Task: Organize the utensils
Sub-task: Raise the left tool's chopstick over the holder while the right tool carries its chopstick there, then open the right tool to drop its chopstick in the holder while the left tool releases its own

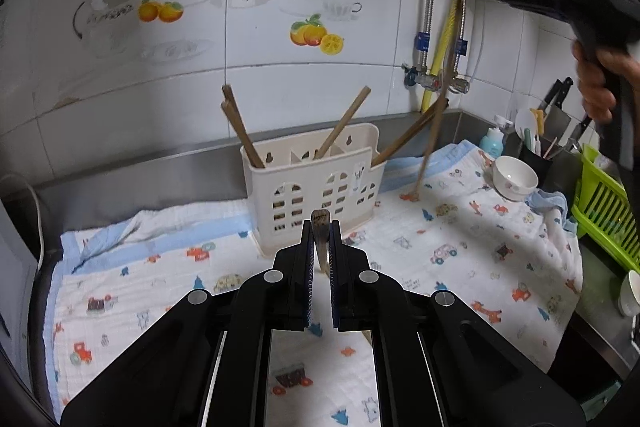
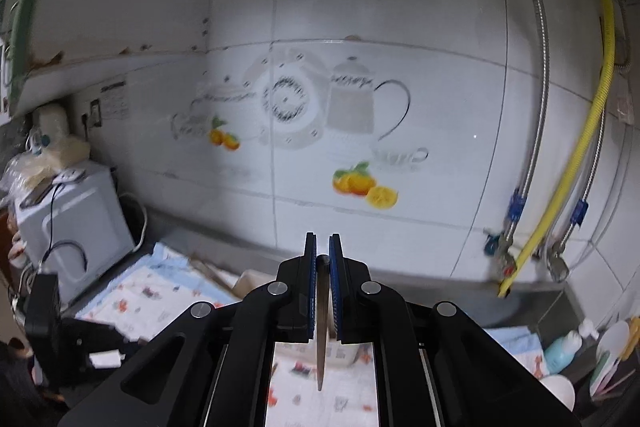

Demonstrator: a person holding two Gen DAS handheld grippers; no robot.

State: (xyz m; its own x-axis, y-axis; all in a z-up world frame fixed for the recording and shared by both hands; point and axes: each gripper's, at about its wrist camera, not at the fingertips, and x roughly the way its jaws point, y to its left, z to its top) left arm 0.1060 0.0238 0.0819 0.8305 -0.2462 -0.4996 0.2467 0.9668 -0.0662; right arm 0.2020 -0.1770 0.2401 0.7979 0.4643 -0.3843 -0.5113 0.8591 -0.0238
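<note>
Left gripper (image 1: 321, 227) nearest the lens, clenched on a brown chopstick (image 1: 321, 223); its butt pokes out past the tips at 12 o'clock, the rest runs down between the pads toward the printed cloth (image 1: 460, 227). Utensil caddy (image 1: 316, 183) stands directly beyond at 12, already holding several chopsticks (image 1: 340, 127) that lean out at odd angles.

Right gripper (image 2: 322, 259), up at 2 o'clock in the left view, is clamped on another thin stick (image 2: 321, 347) hanging down, blurred, tip low over the cloth right of the caddy.

Risks, my read:
- Grip sits near one end on both sticks, so they can pivot or slip in the pads.
- Leaning chopsticks may block a slot or deflect the tip.
- Side load on the light caddy could tip it.
- White bowl (image 1: 514, 177) at 3 o'clock sits inside the right stick's swing.
</note>
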